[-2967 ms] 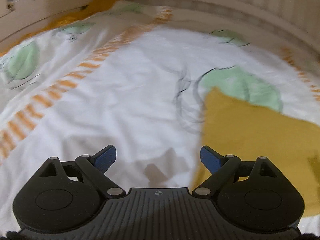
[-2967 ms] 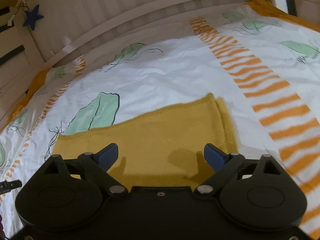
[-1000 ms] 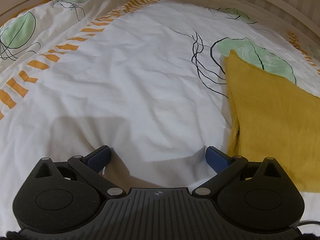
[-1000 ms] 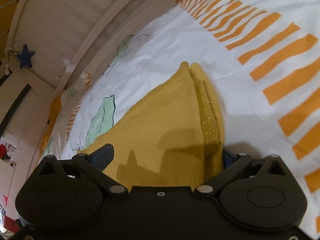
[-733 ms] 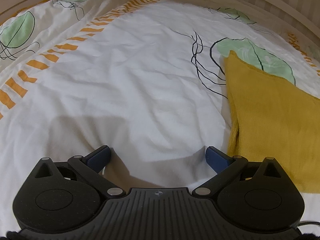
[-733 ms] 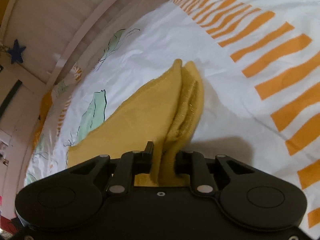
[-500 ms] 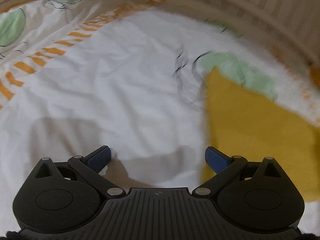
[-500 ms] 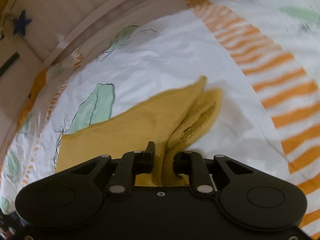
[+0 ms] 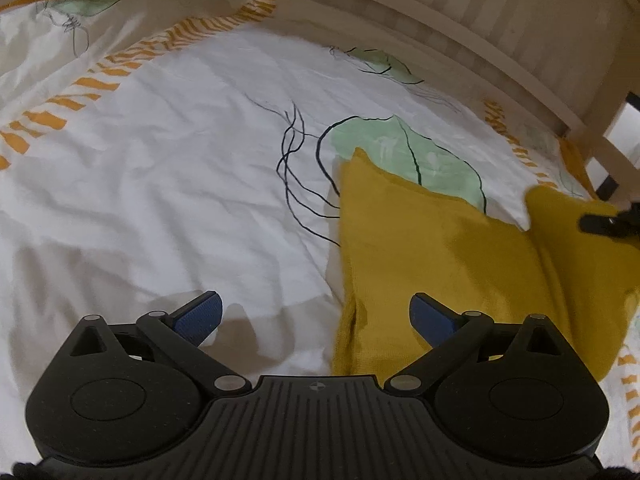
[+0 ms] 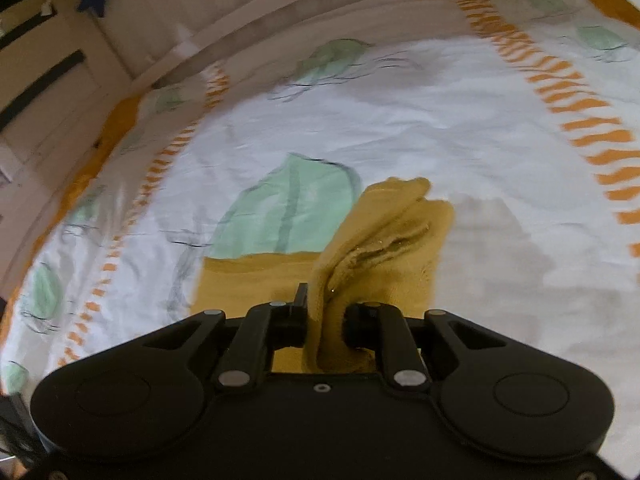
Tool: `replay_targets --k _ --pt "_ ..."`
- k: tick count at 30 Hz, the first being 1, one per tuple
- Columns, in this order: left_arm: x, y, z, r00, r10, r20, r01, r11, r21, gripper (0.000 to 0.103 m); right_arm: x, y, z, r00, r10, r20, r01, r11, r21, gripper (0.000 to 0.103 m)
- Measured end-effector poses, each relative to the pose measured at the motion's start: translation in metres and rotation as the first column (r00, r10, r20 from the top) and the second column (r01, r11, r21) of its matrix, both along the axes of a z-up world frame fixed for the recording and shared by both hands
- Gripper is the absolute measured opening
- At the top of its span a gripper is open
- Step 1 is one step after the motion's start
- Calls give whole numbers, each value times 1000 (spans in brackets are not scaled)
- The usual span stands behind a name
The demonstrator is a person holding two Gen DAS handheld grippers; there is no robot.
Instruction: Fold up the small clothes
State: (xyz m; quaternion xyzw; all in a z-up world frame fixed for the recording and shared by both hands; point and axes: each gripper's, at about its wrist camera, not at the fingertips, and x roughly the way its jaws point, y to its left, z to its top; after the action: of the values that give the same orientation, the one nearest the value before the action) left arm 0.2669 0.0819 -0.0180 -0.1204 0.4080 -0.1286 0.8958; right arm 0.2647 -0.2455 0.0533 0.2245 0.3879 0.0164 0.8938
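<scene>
Clearly, the right gripper (image 10: 325, 316) was clenched on the mustard-yellow garment (image 10: 384, 240), its two black fingers pinching a bunched edge at the lower centre of the right wrist view. From that pinch the cloth rose in loose folds toward the middle of the frame, while the rest of it lay flat at centre left on the bed sheet (image 10: 420, 120), partly covering a printed green leaf (image 10: 288, 204).

The left gripper (image 9: 316, 316) stood released, its blue-padded fingers (image 9: 198, 314) spread wide at the bottom of the left wrist view and holding nothing. The garment (image 9: 420, 240) filled the right half of that view; its near left edge ran between the spread fingers, closer to the right one. At the far right edge of the frame one end of the cloth was lifted off the sheet, and a dark tip of the right gripper (image 9: 610, 224) showed there. A pale slatted bed rail (image 9: 480, 12) curved across the top of the frame.
</scene>
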Motion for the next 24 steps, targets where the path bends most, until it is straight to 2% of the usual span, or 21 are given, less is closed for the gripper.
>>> replay_targets --k 3,9,13,15,18,20,24 --pt "4 7 -4 1000 20 -24 -21 999 -25 101 16 25 -4 1000 30 -2 -30 999 35 22" --pt "8 22 -7 997 59 -56 -63 996 -68 101 42 80 -22 995 97 -36 -95 995 43 22" --pt "9 27 -8 995 69 -69 -75 994 -80 101 53 120 -32 986 134 -95 -140 989 -54 23" --pt "9 30 -8 995 71 -74 -77 993 -84 101 60 136 -40 980 134 -148 -151 982 -111 26" --pt "8 32 -7 994 76 -76 -83 993 -87 101 68 150 -48 975 123 -184 -147 982 -119 35" --pt "8 35 -7 993 83 -80 -90 991 -96 101 70 156 -47 976 143 -167 -160 983 -94 48" --pt "11 44 -7 990 98 -97 -111 984 -140 101 71 167 -31 973 218 -79 -222 974 -38 49"
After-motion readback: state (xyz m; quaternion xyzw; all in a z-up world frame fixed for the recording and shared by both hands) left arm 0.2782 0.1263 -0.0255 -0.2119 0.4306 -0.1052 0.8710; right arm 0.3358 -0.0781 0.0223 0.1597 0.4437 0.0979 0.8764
